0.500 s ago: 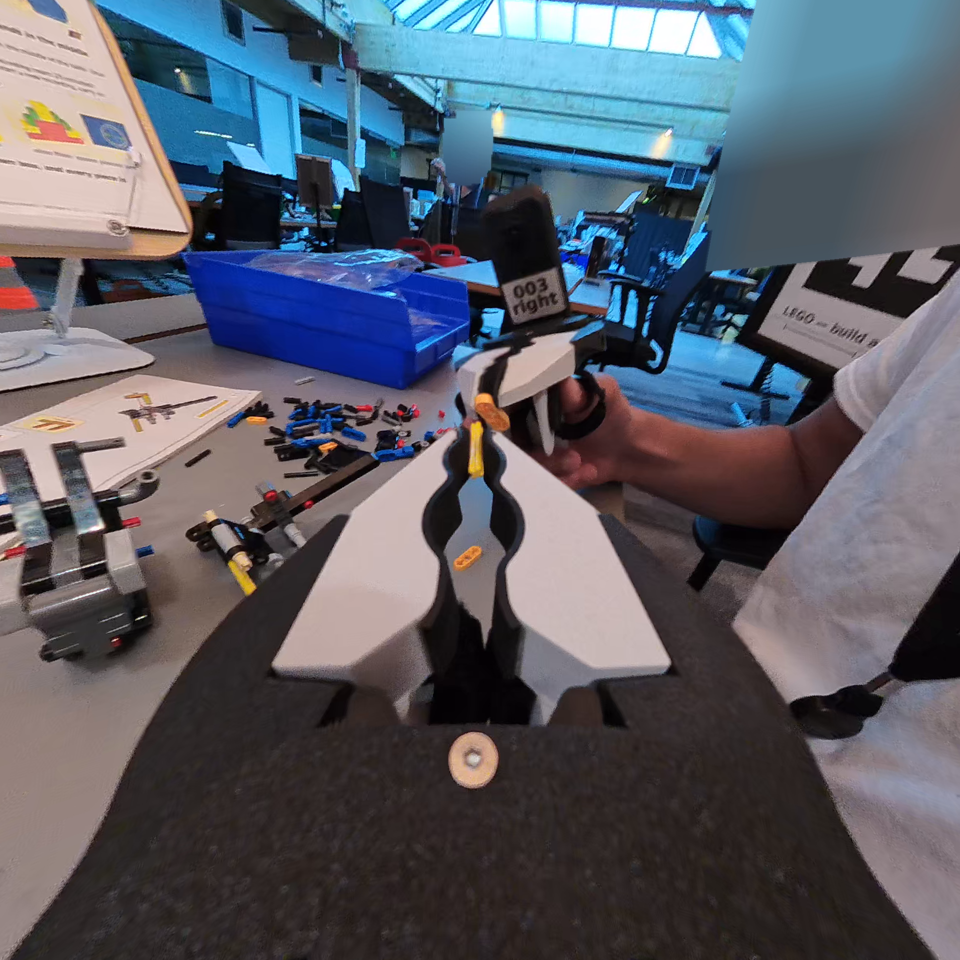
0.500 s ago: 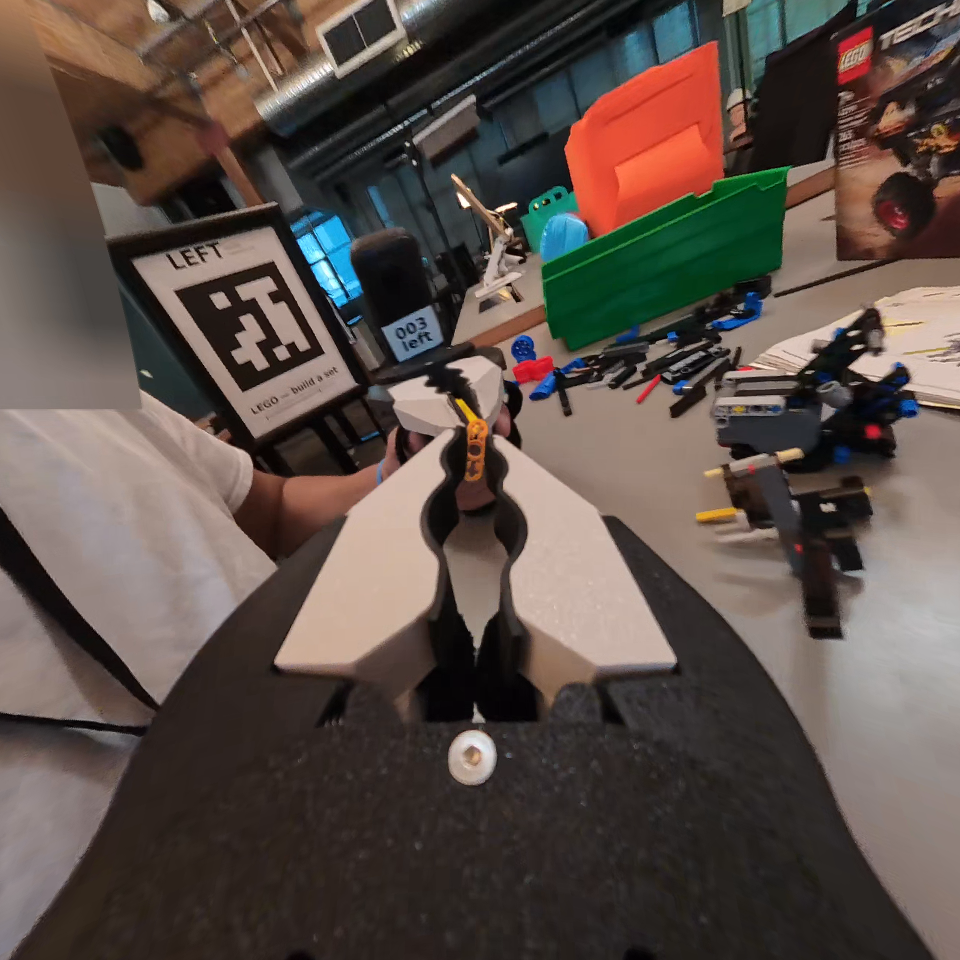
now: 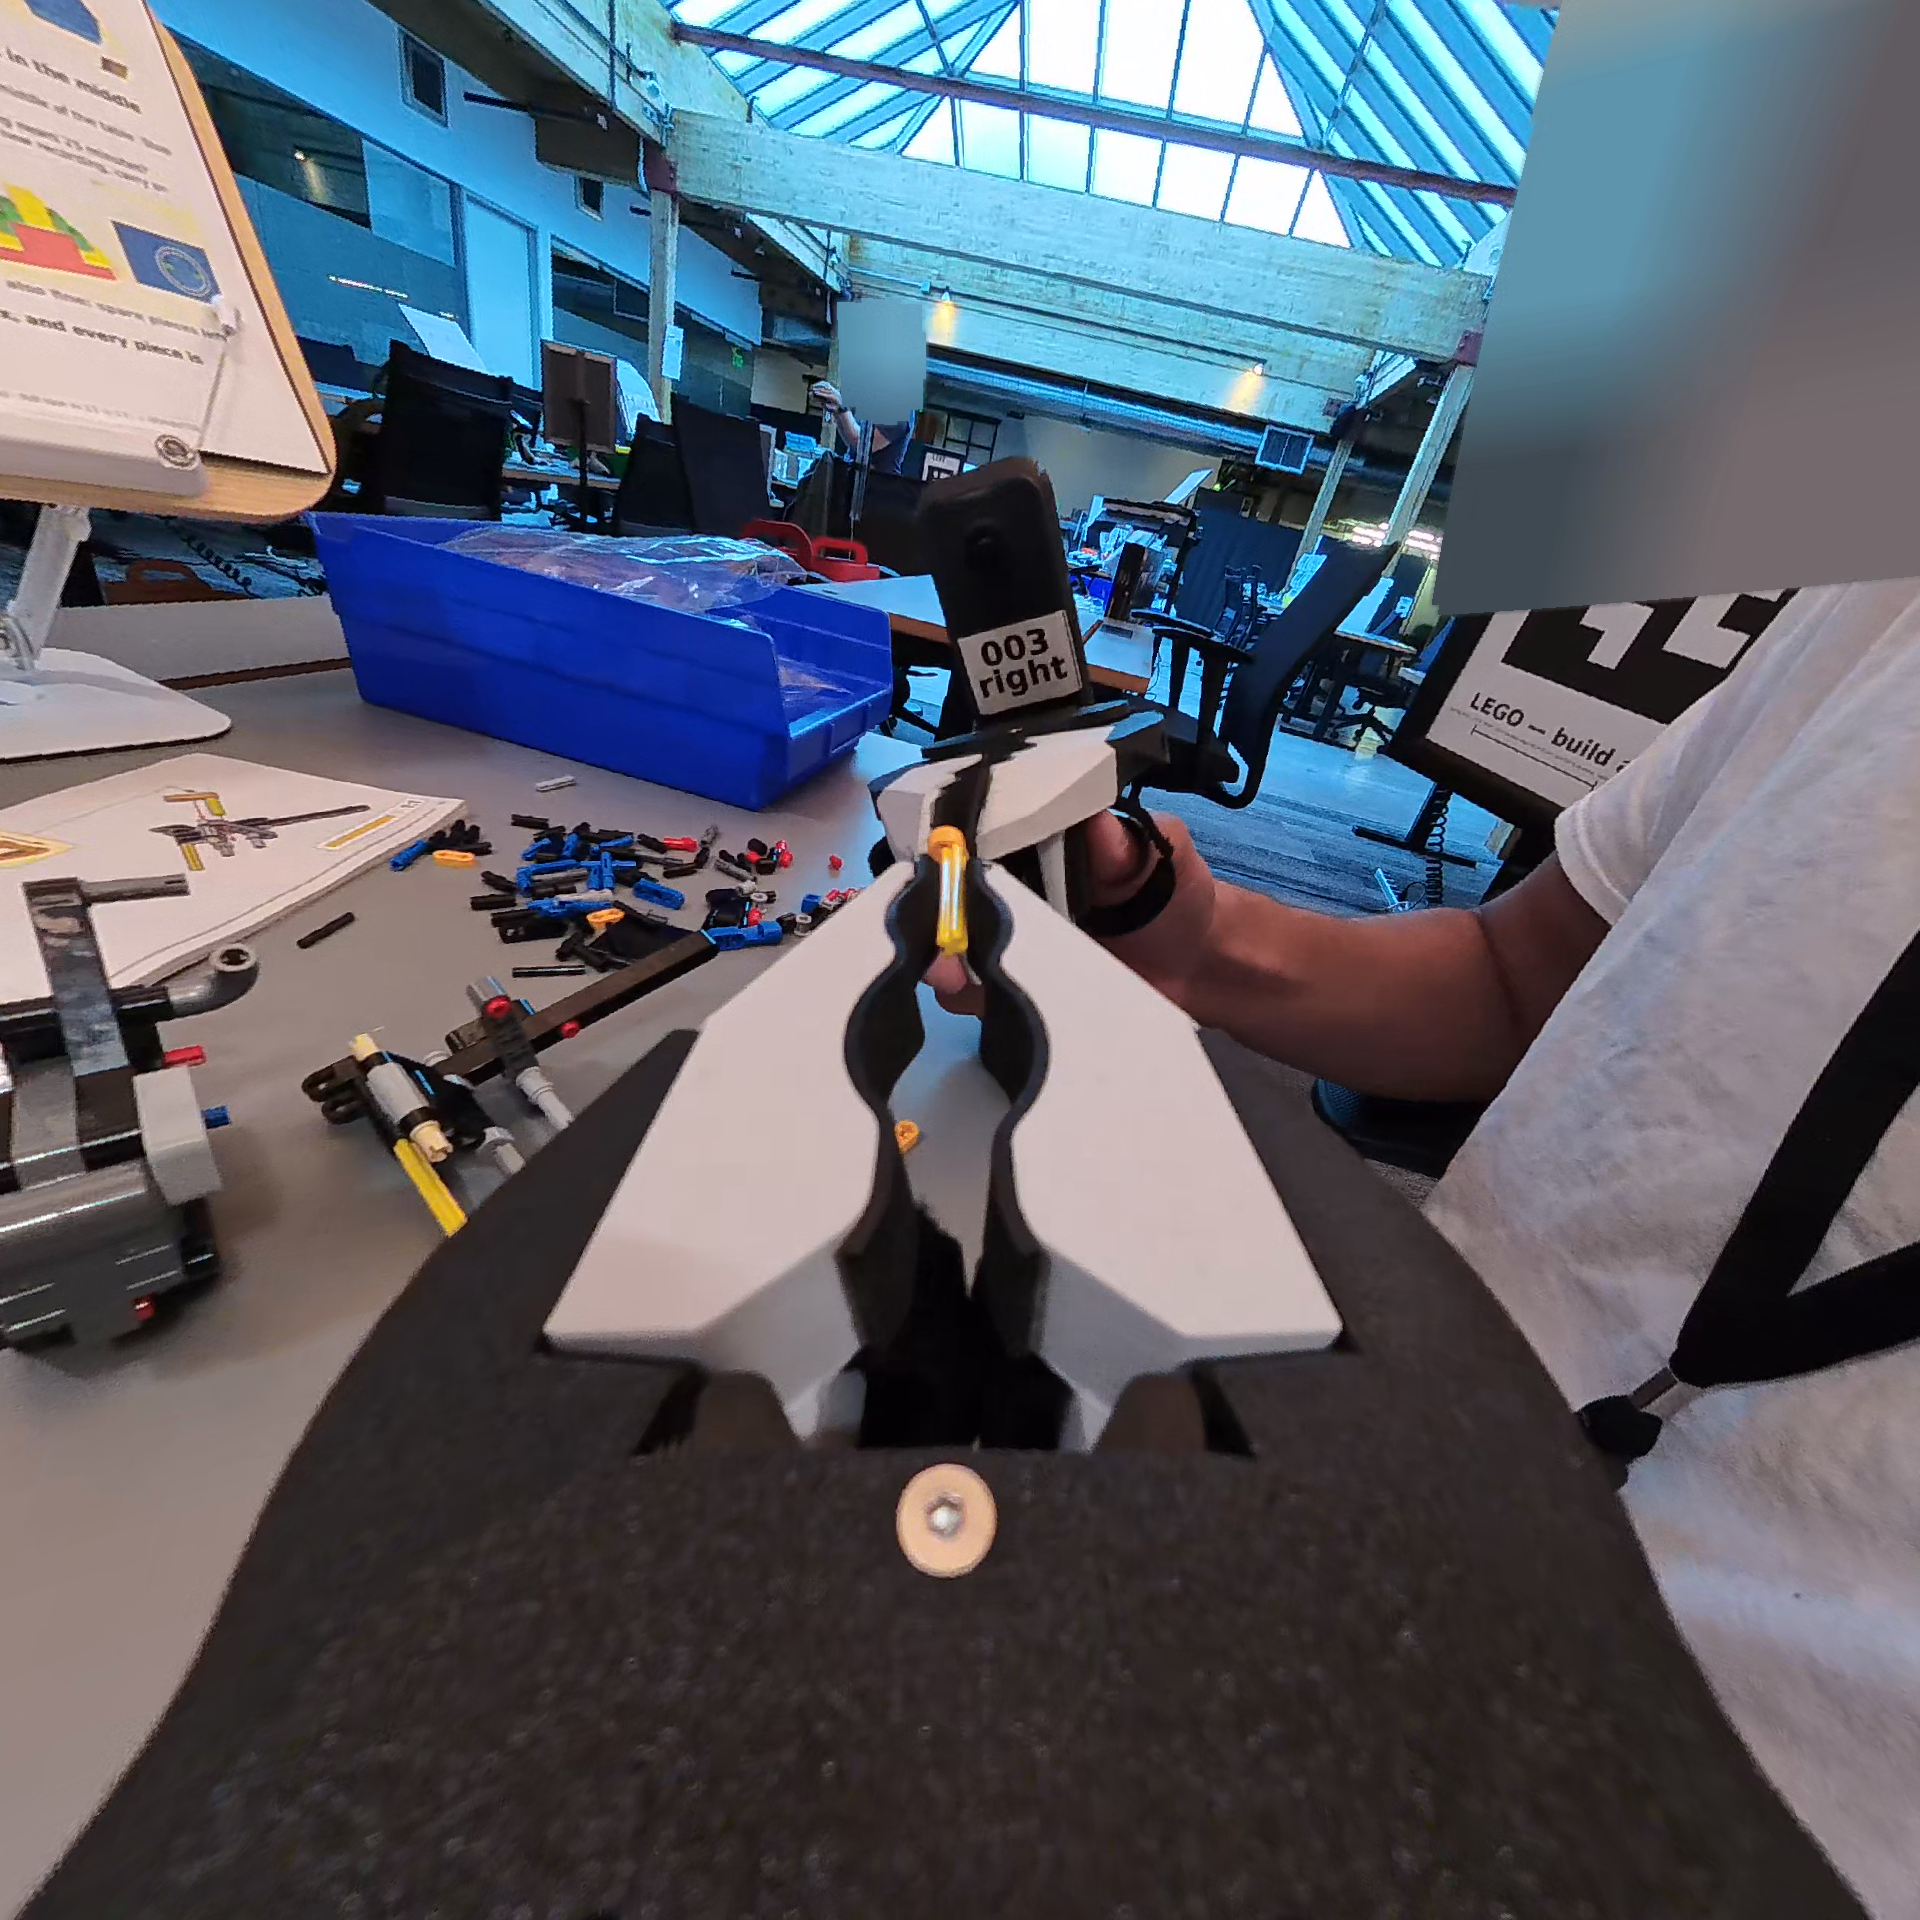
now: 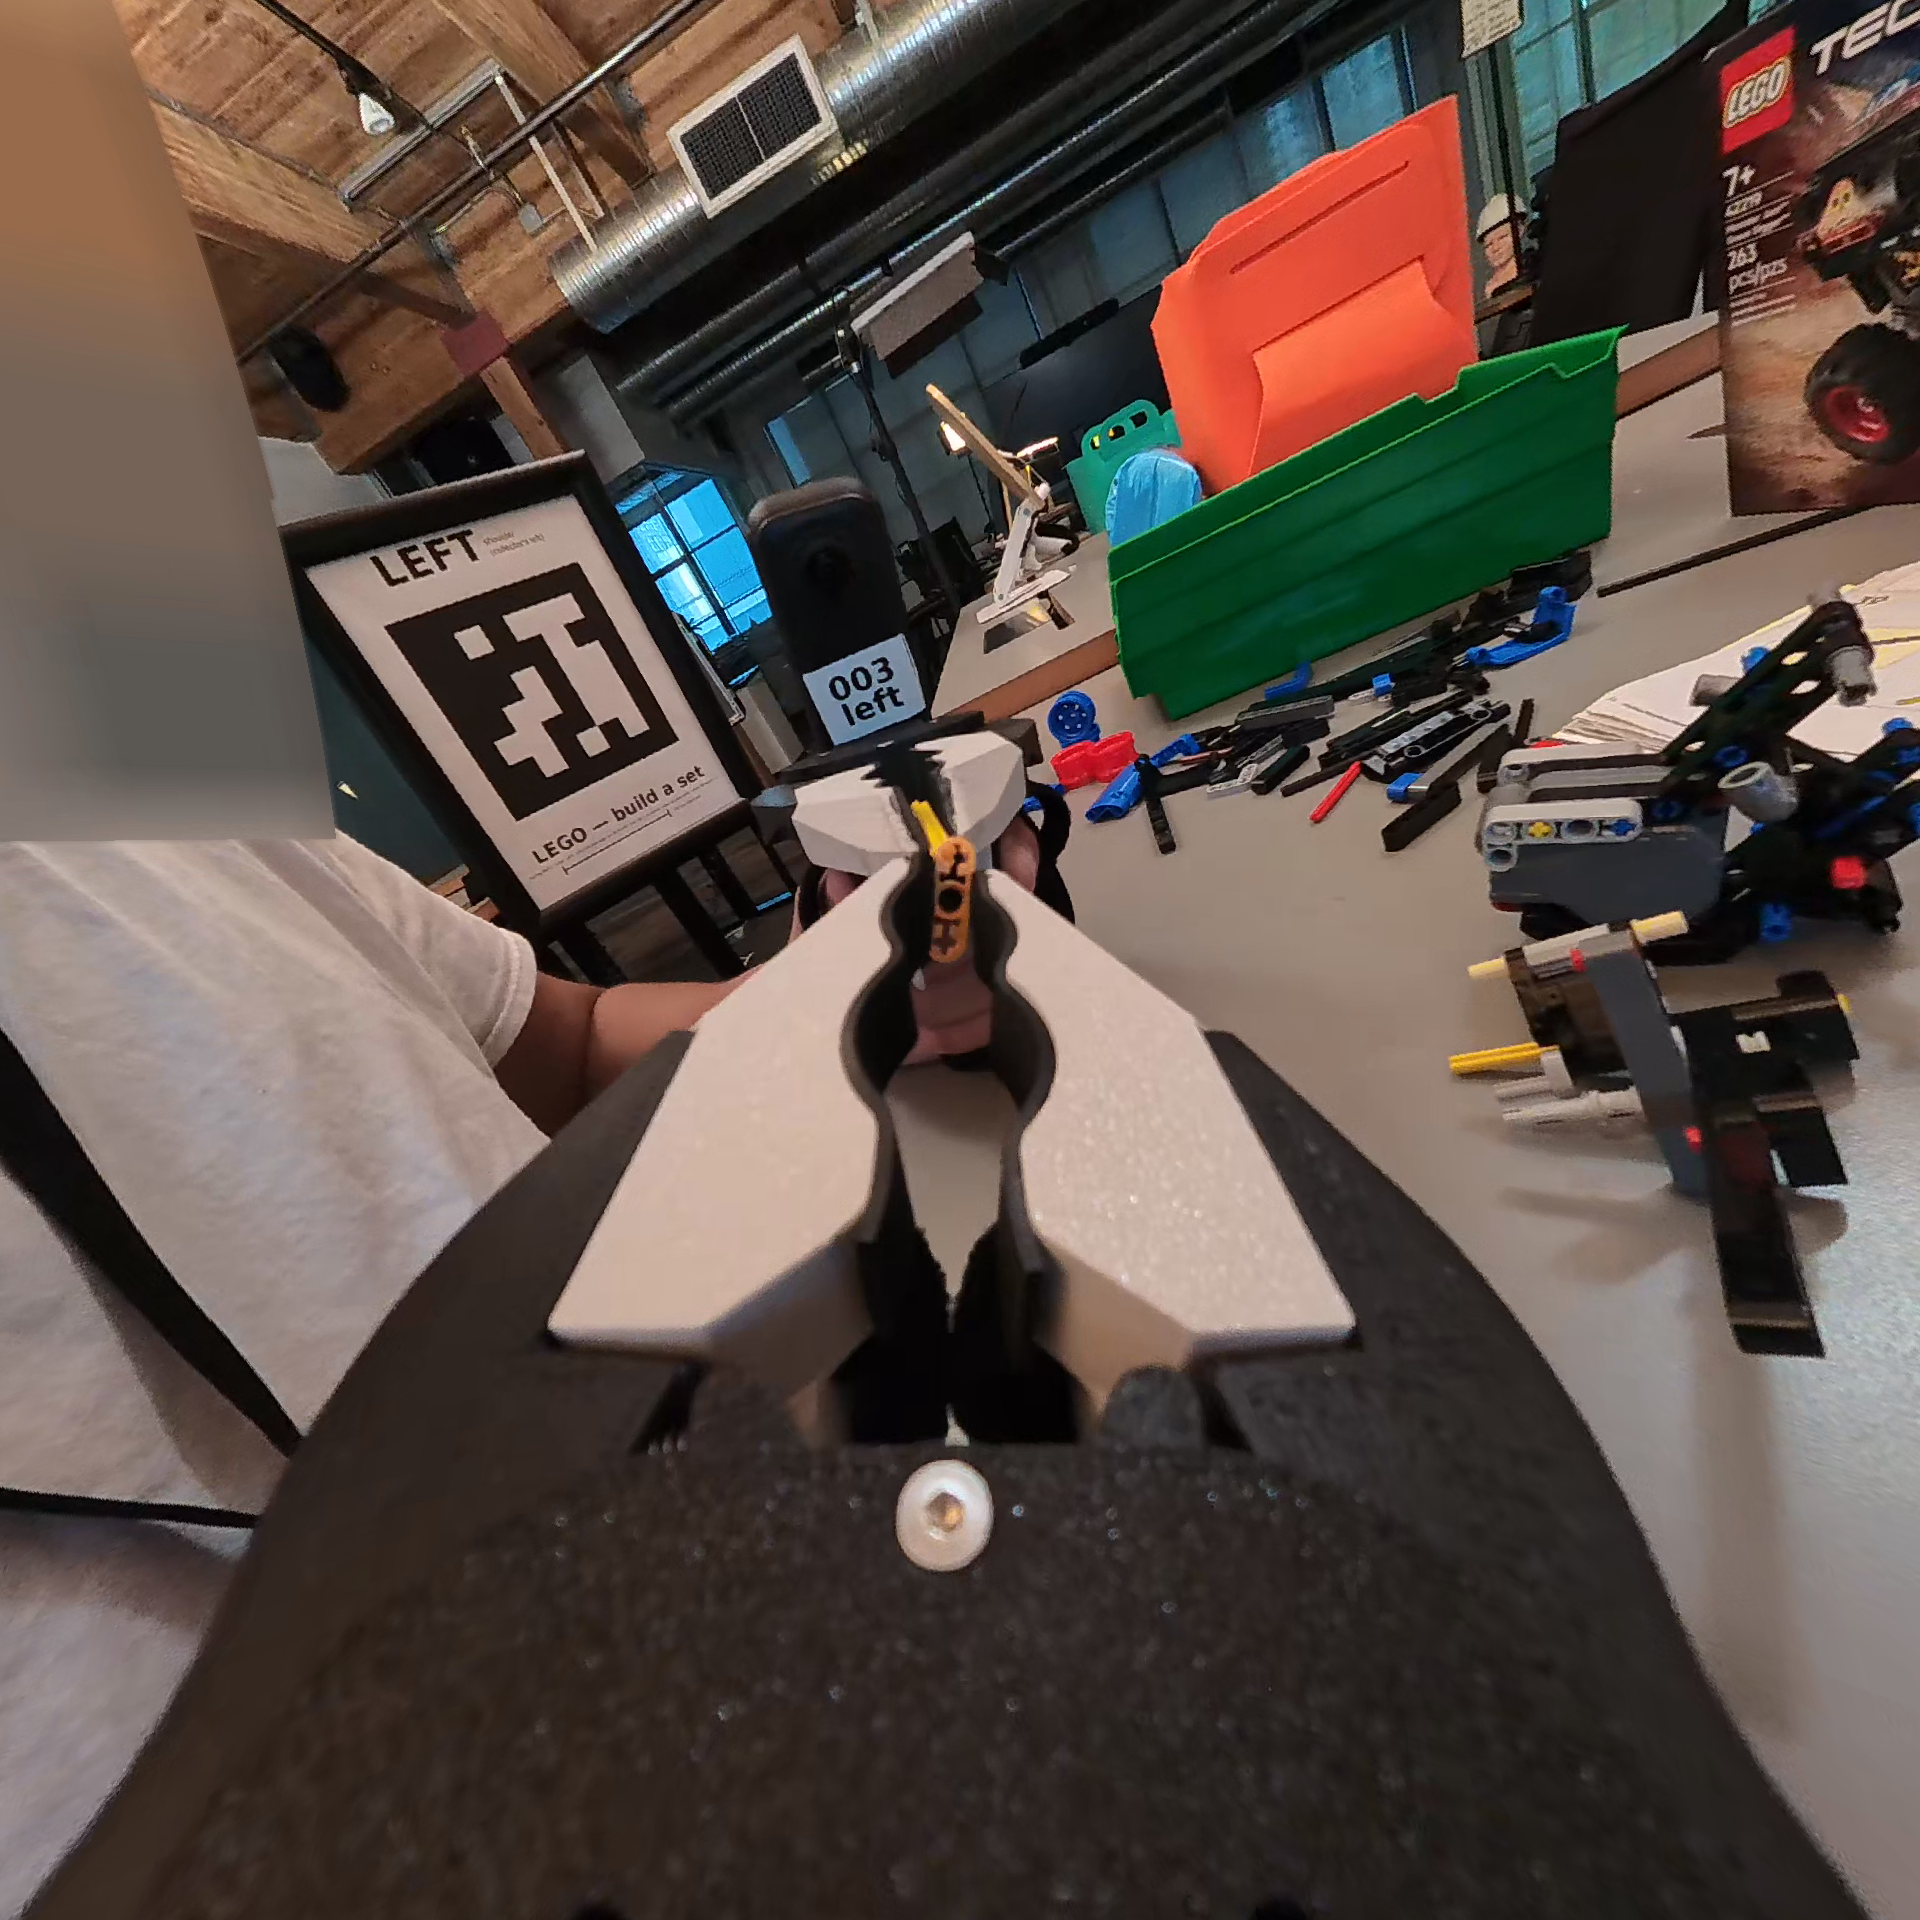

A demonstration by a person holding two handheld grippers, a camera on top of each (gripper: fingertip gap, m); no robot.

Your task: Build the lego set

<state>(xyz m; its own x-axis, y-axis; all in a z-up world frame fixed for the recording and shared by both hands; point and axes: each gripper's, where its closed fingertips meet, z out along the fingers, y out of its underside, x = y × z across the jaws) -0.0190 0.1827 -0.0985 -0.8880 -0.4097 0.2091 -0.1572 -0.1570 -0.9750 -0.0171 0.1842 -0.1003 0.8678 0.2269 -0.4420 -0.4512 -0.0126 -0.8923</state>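
Yellow axle (image 3: pixel 950 906) clamped in your left tool (image 3: pixel 943 914), tip-to-tip with orange liftarm (image 4: pixel 950 900) pinched by right tool (image 4: pixel 948 902) (axes roughly crossed)

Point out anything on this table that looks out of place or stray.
A small orange piece lies alone on the table, apart from the loose parts pile, below the left gripper. Otherwise nothing looks odd.

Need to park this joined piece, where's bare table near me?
Bare grey table lies between the right tongs and the black-and-grey assembly. Another patch sits beside the left tongs. Crowded: loose parts before the blue bin.
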